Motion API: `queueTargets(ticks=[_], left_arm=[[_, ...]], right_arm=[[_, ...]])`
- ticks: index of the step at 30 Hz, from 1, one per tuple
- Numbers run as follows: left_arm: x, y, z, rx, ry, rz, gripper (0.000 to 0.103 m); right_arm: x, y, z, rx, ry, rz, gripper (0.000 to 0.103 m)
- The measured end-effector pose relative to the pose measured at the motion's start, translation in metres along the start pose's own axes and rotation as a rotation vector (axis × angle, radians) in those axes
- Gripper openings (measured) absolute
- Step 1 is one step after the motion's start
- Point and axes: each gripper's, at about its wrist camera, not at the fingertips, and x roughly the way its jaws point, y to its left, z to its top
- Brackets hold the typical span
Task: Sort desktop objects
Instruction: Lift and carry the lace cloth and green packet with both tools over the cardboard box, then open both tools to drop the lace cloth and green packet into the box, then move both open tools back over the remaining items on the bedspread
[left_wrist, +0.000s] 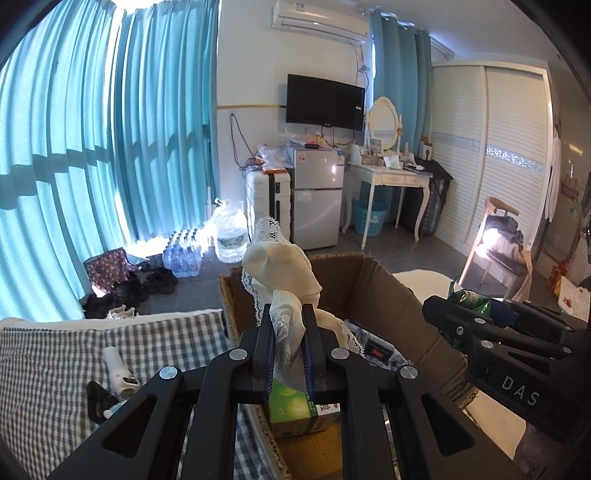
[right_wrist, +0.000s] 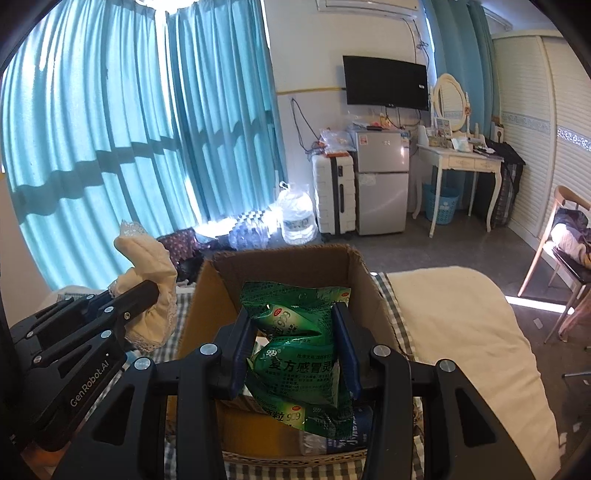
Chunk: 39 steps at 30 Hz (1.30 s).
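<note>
A: What does your left hand-held gripper (left_wrist: 287, 325) hold?

B: Its jaws are almost fully closed on a cream sock with lace trim (left_wrist: 280, 269), which you hold above the near edge of the cardboard box (left_wrist: 373, 284).

A: And your right hand-held gripper (right_wrist: 295, 332)?

B: It is partly open and clamps a green medicine packet (right_wrist: 295, 354) over the open box, which stands on the checked bedcover (left_wrist: 55, 354).

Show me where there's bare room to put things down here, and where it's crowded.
Free: the checked cloth between the box and the white device, and the cream blanket right of the box. Crowded: the box floor, with a green carton and other packs, and both grippers over it, the left gripper holding the lace cloth, the right gripper the green packet.
</note>
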Motion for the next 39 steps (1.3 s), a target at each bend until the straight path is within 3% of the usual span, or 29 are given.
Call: queueTargets(ticks=[4, 10, 19, 24, 34, 39], left_arm=[[0.021, -0.011, -0.008, 0.010, 0.033, -0.018, 0.012], [0.042, -0.014, -0.016, 0.018, 0.078, -0.030, 0.012], [0.056, -0.007, -0.020, -0.018, 0.118, -0.012, 0.042], [0.044, 0.006, -0.013, -0.042, 0.092, -0.006, 0.048], [-0.001, 0.047, -0.004, -0.109, 0.025, 0.012, 0.066], [-0.027, 0.067, -0.003, -0.117, -0.021, 0.035, 0.084]], right_arm=[[0.016, -0.015, -0.007, 0.065, 0.053, 0.025, 0.041], [0.031, -0.023, -0.014, 0.064, 0.089, 0.023, 0.041], [0.047, -0.015, -0.023, 0.015, 0.132, -0.020, 0.046], [0.037, -0.012, -0.019, 0.004, 0.086, -0.060, 0.065], [0.013, 0.000, -0.010, 0.029, 0.000, -0.032, 0.070], [-0.001, 0.009, -0.005, 0.060, -0.056, 0.013, 0.073]])
